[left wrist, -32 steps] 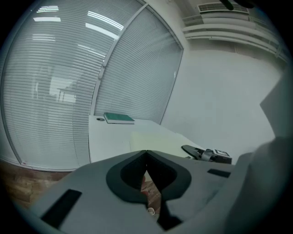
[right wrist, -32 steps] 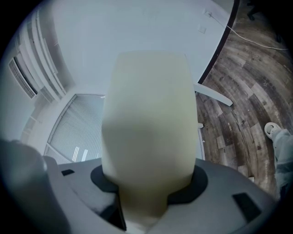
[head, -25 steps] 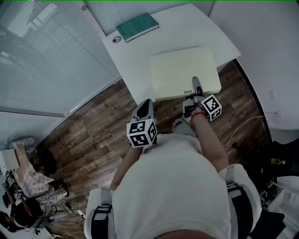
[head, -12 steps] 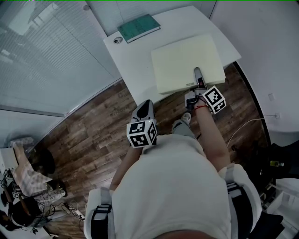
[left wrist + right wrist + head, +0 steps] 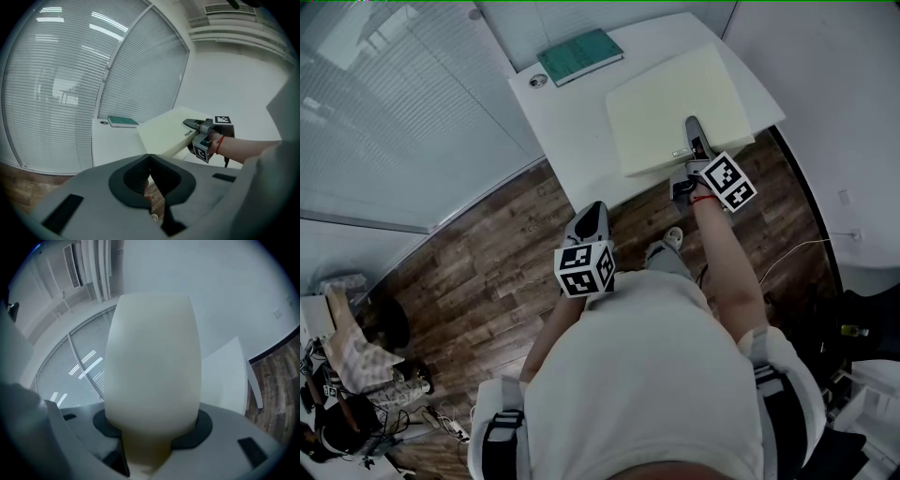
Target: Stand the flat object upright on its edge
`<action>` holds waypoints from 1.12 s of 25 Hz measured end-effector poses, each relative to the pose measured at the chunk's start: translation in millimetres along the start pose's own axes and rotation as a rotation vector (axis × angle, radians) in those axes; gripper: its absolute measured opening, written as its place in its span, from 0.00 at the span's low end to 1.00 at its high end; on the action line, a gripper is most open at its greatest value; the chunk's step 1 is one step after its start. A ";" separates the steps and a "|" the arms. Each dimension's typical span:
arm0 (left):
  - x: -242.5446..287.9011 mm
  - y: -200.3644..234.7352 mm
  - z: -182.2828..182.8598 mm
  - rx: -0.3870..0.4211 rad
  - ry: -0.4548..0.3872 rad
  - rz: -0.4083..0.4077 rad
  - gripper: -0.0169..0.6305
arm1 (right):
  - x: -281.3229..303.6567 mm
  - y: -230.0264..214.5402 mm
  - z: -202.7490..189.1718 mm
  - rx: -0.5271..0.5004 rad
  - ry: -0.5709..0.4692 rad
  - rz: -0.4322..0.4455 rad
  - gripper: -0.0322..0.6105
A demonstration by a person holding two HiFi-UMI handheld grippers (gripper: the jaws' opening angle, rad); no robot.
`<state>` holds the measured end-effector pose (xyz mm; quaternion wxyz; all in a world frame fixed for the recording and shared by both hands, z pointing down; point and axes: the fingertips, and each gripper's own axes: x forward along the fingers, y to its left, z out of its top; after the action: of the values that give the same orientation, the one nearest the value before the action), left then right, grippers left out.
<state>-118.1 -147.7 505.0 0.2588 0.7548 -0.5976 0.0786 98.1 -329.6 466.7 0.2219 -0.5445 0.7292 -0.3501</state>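
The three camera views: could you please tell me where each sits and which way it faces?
Head view: on the person's head, looking steeply down at table, cream board, left gripper, right gripper; torso, arms show.
Left gripper view: rides that gripper, faces table and blinds; its shut jaws show.
Right gripper view: looks along jaws clamping the board.
Shared: head and left gripper views show green book.

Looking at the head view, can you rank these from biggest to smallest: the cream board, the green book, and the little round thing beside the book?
1. cream board, largest by far; its raised near edge sits closer to the camera
2. green book
3. small round object, tiny
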 end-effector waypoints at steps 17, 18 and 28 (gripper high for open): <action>0.2 8.5 1.2 -0.011 -0.003 0.019 0.06 | 46.2 42.3 -0.2 -0.393 0.072 -0.052 0.45; 0.2 9.0 1.2 -0.012 -0.004 0.020 0.06 | 47.3 43.5 -1.0 -0.417 0.076 -0.056 0.45; 1.8 9.0 -0.7 -0.013 0.003 0.023 0.06 | 57.5 60.5 -6.9 -0.670 0.089 -0.065 0.45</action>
<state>-126.0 -150.2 509.0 0.2638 0.7460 -0.6063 0.0788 36.8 -372.5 429.1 -0.0127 -0.5944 0.7949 -0.1213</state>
